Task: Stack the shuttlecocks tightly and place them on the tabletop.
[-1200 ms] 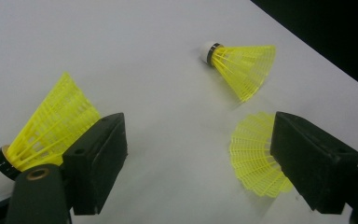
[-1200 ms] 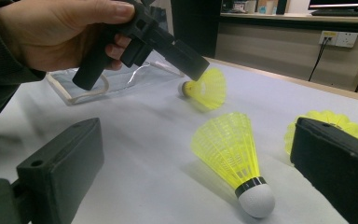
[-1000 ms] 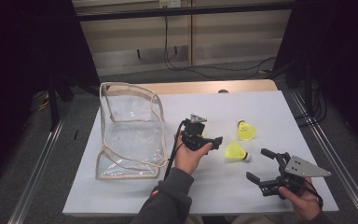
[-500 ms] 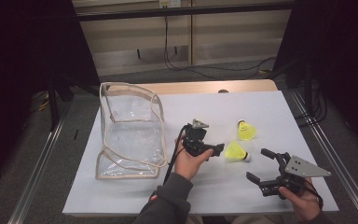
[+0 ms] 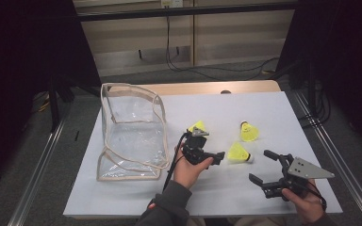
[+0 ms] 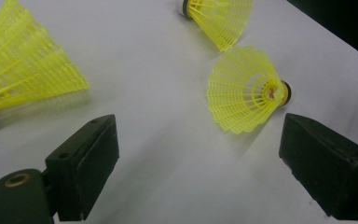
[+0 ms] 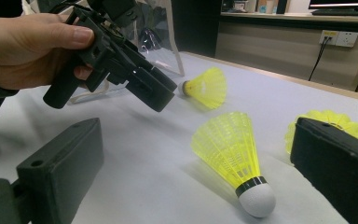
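Looks like the approach step of a pick-up: reaching with the left gripper (image 5: 209, 144) toward the near shuttlecock (image 5: 239, 153). Jaws spread wide, just been opening, nothing between them yet. Held above the table (image 5: 245, 106) and aimed rightward and down.

In the left gripper view, sits just ahead of the open jaws, lying on its side, skirt mouth turned to the camera and cork pointing away. Apart from both pads, closer to the right-hand one in that view.

Two more lying close by: a far shuttlecock (image 5: 248, 133) beyond it, and a third shuttlecock (image 5: 197, 126) right beside the left gripper, partly hidden behind it in the high view.

Right gripper (image 5: 263, 166) parked low near the front right of the table, jaws wide as well, holding nothing, well short of the near shuttlecock.

Clear bag (image 5: 132, 134) standing at the left with its mouth open, probably the place to put them.

Next, most likely: ease the left gripper forward and down until the skirt lies between the pads, centre it, then close gently, since a mesh skirt probably crushes or slips. Needs care not to nudge the third one while moving in.
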Available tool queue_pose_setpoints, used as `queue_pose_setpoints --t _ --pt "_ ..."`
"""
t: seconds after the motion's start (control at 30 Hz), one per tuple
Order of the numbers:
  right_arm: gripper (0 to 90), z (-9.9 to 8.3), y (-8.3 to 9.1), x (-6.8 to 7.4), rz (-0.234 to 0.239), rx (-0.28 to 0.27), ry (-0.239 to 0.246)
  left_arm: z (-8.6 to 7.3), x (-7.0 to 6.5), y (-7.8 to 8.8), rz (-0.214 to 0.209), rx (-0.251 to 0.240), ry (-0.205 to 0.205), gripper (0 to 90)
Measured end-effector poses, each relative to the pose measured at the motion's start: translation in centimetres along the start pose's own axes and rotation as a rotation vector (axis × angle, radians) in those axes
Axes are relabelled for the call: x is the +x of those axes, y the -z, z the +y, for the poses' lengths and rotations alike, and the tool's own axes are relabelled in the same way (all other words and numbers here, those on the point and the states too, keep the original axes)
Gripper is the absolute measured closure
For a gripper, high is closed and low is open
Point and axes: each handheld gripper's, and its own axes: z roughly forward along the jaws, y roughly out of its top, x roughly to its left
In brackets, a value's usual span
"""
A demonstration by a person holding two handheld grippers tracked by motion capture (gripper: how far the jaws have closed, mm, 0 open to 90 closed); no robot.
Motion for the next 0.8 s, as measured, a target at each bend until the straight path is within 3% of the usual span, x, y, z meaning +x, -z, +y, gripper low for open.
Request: queue_pose_setpoints --t 0.8 --pt "2.2 0.0 0.1 0.0 -0.003 -0.001 -0.001 -2.1 -0.7 0.7 -0.033 0.020 -0.009 10.9"
